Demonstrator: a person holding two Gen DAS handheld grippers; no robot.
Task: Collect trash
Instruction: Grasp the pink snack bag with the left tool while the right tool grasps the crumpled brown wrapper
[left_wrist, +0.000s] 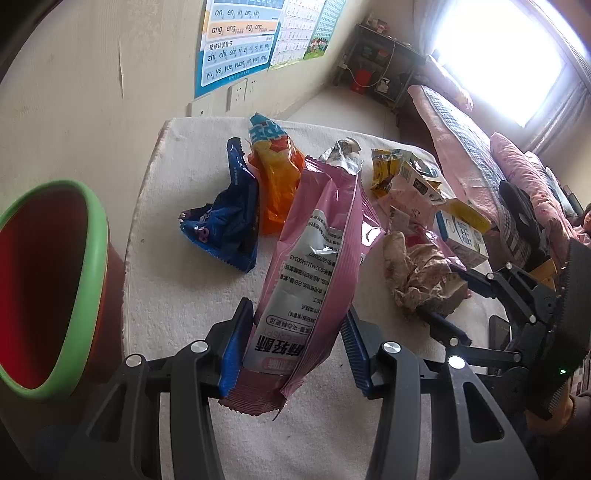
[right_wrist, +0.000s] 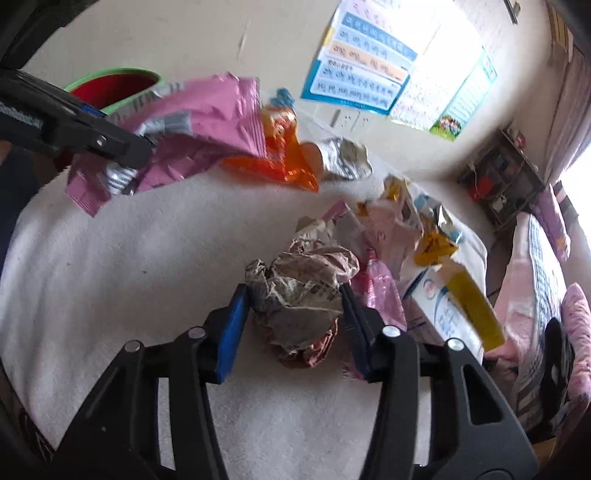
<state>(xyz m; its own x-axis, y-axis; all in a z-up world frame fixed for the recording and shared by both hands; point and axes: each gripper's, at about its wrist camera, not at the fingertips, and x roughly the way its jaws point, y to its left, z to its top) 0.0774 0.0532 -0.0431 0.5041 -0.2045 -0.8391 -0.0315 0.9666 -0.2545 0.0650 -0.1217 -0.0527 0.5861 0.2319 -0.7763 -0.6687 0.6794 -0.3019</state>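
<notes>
The left gripper (left_wrist: 291, 343) squeezes the pink bag (left_wrist: 314, 258), lifted beside the red bin (left_wrist: 55, 280), ready to drop. The right gripper (right_wrist: 291, 321) pinches the crumpled paper (right_wrist: 299, 295) on the white table (right_wrist: 129, 258).

The wall poster (left_wrist: 236, 40), at 12 o'clock in the left wrist view, carries pinyin rows: "an en in un ün", then "ang eng ing ong" on an orange band, then "zhi chi shi ri zi ci si wu yu" and "yu ye yue yuan yin yun ying" on blue, under a Chinese heading too small to make out fully. The pink bag (left_wrist: 314, 258) at centre shows upside-down Chinese print and a long digit string, too small to read surely. In the right wrist view the poster (right_wrist: 360, 70) at 1 o'clock is blurred and unreadable.
</notes>
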